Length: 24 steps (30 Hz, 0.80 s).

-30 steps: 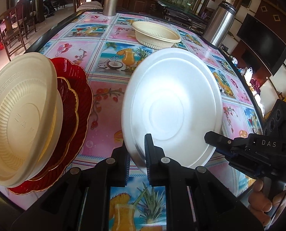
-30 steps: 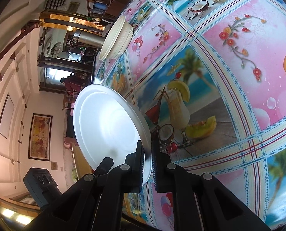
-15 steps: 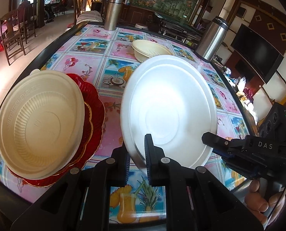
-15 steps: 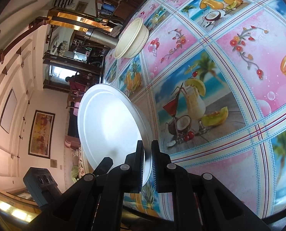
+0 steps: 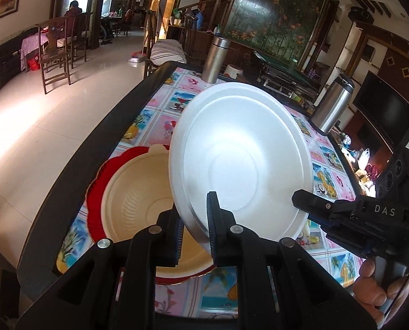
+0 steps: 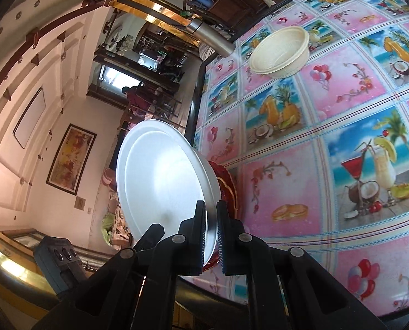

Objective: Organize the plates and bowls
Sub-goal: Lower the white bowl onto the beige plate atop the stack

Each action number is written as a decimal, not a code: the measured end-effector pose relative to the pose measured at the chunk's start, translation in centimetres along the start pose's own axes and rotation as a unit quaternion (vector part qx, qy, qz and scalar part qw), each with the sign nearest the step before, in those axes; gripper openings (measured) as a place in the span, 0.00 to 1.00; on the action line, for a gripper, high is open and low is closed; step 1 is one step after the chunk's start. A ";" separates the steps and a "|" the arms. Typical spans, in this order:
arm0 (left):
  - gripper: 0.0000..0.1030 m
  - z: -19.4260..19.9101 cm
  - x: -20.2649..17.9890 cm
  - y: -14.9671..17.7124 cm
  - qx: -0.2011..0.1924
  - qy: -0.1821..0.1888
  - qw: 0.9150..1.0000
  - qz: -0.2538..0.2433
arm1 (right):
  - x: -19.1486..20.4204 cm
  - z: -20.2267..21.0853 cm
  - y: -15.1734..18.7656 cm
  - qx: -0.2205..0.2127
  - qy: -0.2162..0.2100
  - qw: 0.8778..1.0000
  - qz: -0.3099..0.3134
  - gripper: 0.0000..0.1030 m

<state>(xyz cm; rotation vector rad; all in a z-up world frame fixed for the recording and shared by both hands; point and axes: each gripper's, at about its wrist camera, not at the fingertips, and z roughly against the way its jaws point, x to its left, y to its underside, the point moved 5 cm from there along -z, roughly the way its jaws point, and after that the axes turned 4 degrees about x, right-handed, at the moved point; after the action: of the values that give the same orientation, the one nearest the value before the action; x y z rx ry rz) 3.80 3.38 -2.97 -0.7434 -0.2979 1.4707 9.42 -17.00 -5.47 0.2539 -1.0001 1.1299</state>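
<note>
A white foam plate (image 5: 240,159) hangs tilted in the air, held from two sides. My left gripper (image 5: 195,220) is shut on its near rim. My right gripper (image 5: 300,200) is shut on its right rim, and in the right wrist view the same grip (image 6: 211,220) pinches the plate (image 6: 160,181) on edge. Below the plate's left part a cream plate (image 5: 138,206) lies on stacked red plates (image 5: 97,192) near the table's left edge. A cream bowl (image 6: 280,52) stands alone further back on the table.
The table carries a pink and blue fruit-print cloth (image 6: 314,165) with a dark raised border (image 5: 94,148). Two steel flasks (image 5: 215,59) (image 5: 333,104) stand at the far edge. Wooden chairs (image 5: 53,52) and a seated person are far off to the left.
Both grippers have risen and carried the white plate to the left. It now overlaps the cream and red stack instead of hanging beside it.
</note>
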 end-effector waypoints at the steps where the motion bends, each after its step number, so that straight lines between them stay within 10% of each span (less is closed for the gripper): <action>1: 0.12 0.0 0.6 -0.1 0.001 -0.005 1.000 0.003 | 0.5 -0.8 0.1 0.007 -0.002 1.000 0.004 0.08; 24: 0.14 -1.3 5.3 2.3 0.062 -0.031 0.997 0.025 | 2.7 -7.1 3.4 0.098 0.009 0.995 0.017 0.09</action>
<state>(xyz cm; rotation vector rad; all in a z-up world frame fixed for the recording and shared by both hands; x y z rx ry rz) 3.38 7.94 -6.68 -0.6104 -0.2351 1.5479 10.53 -9.37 -8.41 0.3856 -0.8808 1.2614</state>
